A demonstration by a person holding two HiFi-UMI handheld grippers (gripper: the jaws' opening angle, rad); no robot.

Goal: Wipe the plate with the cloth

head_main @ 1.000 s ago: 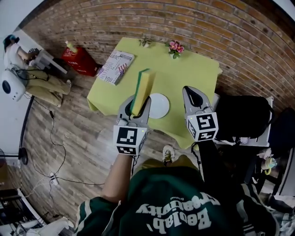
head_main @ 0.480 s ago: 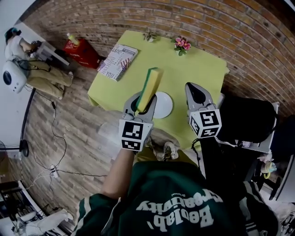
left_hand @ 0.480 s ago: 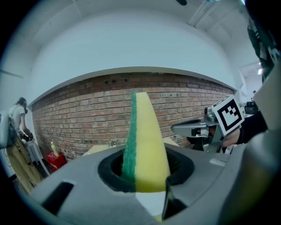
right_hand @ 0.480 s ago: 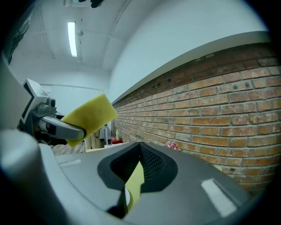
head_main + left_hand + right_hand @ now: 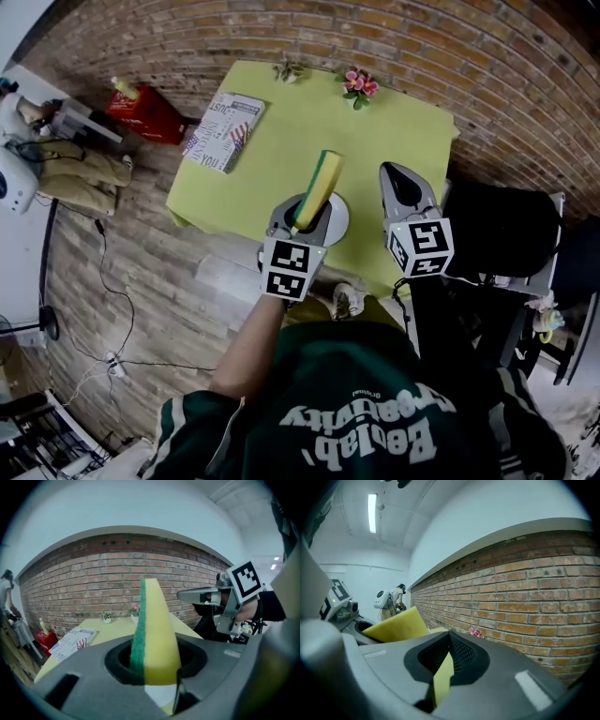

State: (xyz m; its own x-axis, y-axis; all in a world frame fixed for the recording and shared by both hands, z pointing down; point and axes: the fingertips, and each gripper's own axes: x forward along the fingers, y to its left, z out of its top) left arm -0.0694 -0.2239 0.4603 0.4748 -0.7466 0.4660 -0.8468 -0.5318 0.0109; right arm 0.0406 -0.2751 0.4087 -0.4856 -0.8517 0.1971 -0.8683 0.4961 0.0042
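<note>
1. Yellow foam backed with a green scouring layer: that is the sponge, and your left tool has its jaws closed on the lower end of it.
2. In the left gripper view the sponge stands upright from the left tool. The green layer is on its left and its narrow free end points toward the brick wall, not down at the plate.
3. From the head view, the white plate lies near the front edge of the yellow-green surface, partly hidden under your left tool. A small patch of the white plate also shows below the sponge in the left gripper view.
4. Your right tool is just to the right of the plate. Its jaws are together at the tips and hold nothing.
5. In its own view, the right tool shows only a sliver of the surface through the gap behind its tips.
6. A magazine lies at the left edge of the surface, well apart from the plate.
7. Pink flowers stand at the far edge, close to the brick wall.
8. A red box sits on the wooden floor, left of the surface.
</note>
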